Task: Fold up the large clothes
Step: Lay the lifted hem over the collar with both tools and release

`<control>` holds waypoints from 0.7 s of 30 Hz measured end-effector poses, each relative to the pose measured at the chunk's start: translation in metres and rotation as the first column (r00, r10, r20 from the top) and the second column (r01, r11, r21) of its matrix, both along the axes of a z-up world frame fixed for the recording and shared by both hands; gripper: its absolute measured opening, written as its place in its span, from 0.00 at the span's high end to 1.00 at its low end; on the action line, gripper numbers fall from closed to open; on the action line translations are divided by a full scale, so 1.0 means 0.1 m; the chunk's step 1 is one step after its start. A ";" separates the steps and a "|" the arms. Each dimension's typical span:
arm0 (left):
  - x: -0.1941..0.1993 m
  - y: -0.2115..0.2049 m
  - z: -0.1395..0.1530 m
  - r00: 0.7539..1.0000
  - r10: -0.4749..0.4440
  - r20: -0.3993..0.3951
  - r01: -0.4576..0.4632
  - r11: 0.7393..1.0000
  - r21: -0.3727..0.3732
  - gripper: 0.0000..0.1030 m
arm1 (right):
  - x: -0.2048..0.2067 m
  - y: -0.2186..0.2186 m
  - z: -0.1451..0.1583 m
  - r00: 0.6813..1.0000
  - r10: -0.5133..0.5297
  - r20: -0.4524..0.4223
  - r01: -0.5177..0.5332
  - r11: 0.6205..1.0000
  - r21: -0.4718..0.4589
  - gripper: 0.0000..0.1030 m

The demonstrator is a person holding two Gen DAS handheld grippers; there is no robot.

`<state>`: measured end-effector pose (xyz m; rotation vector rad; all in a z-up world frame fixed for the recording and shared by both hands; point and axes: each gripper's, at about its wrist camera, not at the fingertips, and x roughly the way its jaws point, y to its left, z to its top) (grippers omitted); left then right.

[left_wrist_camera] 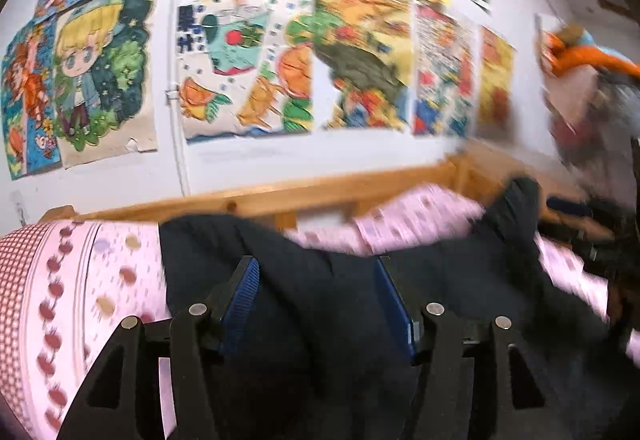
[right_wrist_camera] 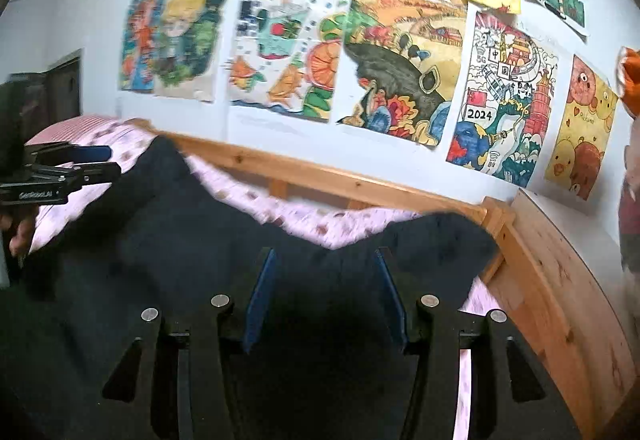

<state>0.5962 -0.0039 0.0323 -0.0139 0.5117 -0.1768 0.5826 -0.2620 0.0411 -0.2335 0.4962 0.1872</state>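
A large dark navy garment (left_wrist_camera: 320, 320) lies spread over a pink patterned bedsheet (left_wrist_camera: 80, 280). In the left wrist view my left gripper (left_wrist_camera: 316, 268) is open, its blue-padded fingers wide apart just above the dark cloth, holding nothing. In the right wrist view my right gripper (right_wrist_camera: 326, 260) is also open over the same garment (right_wrist_camera: 200, 260), near a raised fold by the bed's corner. The left gripper (right_wrist_camera: 108, 162) shows at the far left of the right wrist view, above the garment's left edge. The image is blurred by motion.
A wooden bed rail (right_wrist_camera: 360, 184) runs along the far side and turns down the right (right_wrist_camera: 560, 280). The wall behind carries several colourful drawings (right_wrist_camera: 400, 60). An orange plush toy (left_wrist_camera: 592, 60) sits at the right.
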 end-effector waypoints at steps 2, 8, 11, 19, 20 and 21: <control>0.26 -0.01 -0.01 0.999 0.030 -0.011 -0.030 0.999 -0.037 0.45 | 0.16 0.04 -0.05 0.999 -0.048 -0.021 0.048 0.999 0.001 0.56; 0.72 0.05 -0.30 0.983 0.154 -0.096 -0.159 0.986 -0.048 0.55 | 0.70 -0.05 -0.31 0.972 -0.231 -0.049 0.230 0.973 -0.036 0.77; 0.86 0.20 -0.57 0.959 0.212 -0.190 -0.232 0.968 -0.091 0.62 | 0.78 -0.24 -0.52 0.951 -0.296 -0.085 0.297 0.955 -0.002 0.84; 0.98 0.26 -1.03 0.922 0.247 -0.298 -0.289 0.952 -0.105 0.62 | 0.87 -0.49 -1.08 0.929 -0.308 -0.204 0.334 0.936 0.109 0.90; 1.00 0.25 -1.06 0.919 0.248 -0.307 -0.289 0.952 -0.098 0.62 | 0.89 -0.51 -1.13 0.927 -0.305 -0.220 0.336 0.934 0.122 0.91; 1.02 0.25 -1.09 0.916 0.248 -0.314 -0.290 0.953 -0.091 0.62 | 0.92 -0.55 -1.19 0.923 -0.300 -0.241 0.340 0.929 0.144 0.91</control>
